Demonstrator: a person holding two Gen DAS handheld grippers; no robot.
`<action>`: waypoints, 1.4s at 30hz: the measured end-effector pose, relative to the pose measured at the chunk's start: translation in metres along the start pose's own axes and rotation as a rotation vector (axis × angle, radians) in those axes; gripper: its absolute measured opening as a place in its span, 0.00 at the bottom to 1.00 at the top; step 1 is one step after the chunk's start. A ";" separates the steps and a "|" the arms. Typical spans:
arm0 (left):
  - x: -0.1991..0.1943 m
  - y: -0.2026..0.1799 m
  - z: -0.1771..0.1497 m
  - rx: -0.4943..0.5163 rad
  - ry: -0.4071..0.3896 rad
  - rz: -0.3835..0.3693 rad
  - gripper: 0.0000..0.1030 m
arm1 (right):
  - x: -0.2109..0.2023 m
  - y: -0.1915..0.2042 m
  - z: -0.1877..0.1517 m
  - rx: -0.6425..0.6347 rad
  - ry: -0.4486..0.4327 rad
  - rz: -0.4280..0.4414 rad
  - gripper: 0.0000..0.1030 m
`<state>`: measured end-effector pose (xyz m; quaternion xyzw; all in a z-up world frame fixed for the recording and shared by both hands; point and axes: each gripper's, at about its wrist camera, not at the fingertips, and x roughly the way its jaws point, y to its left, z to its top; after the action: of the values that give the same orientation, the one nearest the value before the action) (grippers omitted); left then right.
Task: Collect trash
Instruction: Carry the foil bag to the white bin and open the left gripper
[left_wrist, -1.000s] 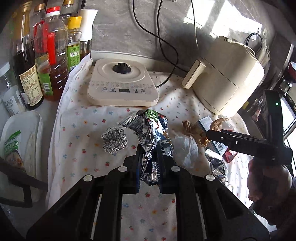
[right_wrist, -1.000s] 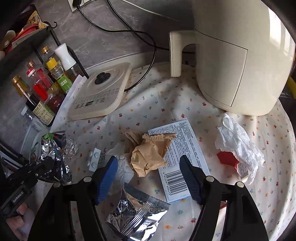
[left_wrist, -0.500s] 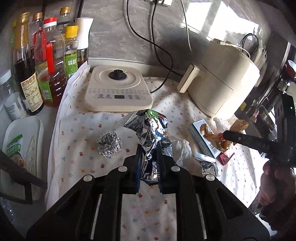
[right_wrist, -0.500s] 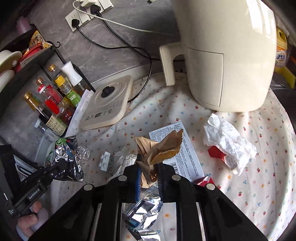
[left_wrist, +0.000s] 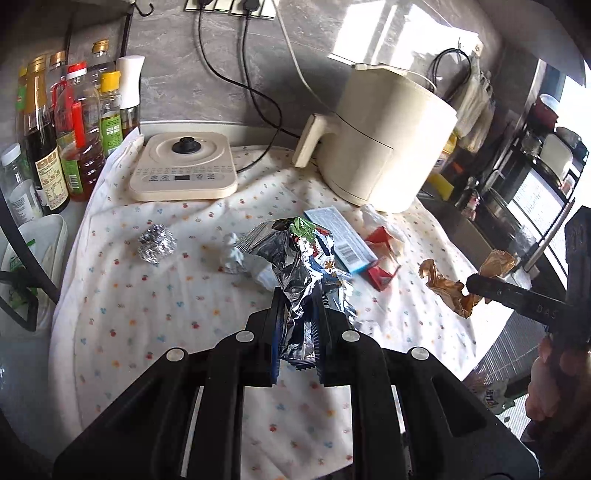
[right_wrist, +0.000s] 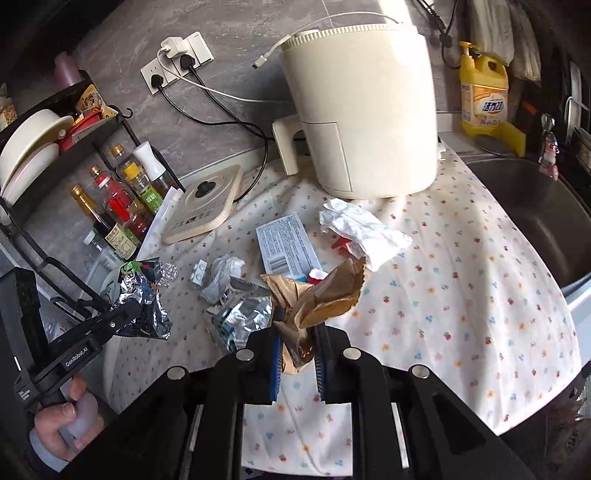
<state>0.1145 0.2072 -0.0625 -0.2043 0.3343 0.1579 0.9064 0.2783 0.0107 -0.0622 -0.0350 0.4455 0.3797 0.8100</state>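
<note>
The air fryer (right_wrist: 364, 110) is my landmark: it stands at the back of the table (right_wrist: 461, 295), handle toward the flat cream cooker (right_wrist: 201, 210) on its left, and all the litter lies on the flowered cloth in front of it. I take it the trash was strewn there to be gathered piece by piece, so I carry one piece in each hand to save a trip.

In front of the fryer lies the blue-and-white printed card (right_wrist: 286, 245), flat, its long axis running away from the fryer toward me. Just right of it, nearer the fryer's base, sits a crumpled white tissue (right_wrist: 364, 230) over something red.

My left tongs (left_wrist: 297, 332) are clamped on the silver snack wrapper (left_wrist: 295, 258), lifted off the cloth well left and forward of the fryer. I pinch it by its lower end so that it stands up; its long axis runs along the fingers, printed green end pointing up and away.

My right tongs (right_wrist: 297, 356) are closed on the brown paper scrap (right_wrist: 317, 295), held clear of the cloth in front of the fryer. It fans upward from the pinch, ragged tip leaning right.

Left on the cloth: a second silver wrapper (right_wrist: 236, 314), a small clear plastic wad (right_wrist: 223, 275) and a foil ball (left_wrist: 156, 245), farthest left of the fryer, roundish with no clear axis.
</note>
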 end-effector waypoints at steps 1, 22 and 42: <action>-0.001 -0.009 -0.004 0.009 0.004 -0.011 0.14 | -0.009 -0.006 -0.007 0.002 -0.003 -0.011 0.15; -0.008 -0.225 -0.120 0.287 0.172 -0.267 0.14 | -0.188 -0.172 -0.192 0.323 -0.041 -0.262 0.15; -0.024 -0.359 -0.241 0.481 0.316 -0.448 0.14 | -0.277 -0.260 -0.373 0.627 -0.014 -0.442 0.73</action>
<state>0.1179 -0.2224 -0.1186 -0.0755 0.4448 -0.1610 0.8778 0.0998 -0.4827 -0.1518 0.1219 0.5163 0.0415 0.8467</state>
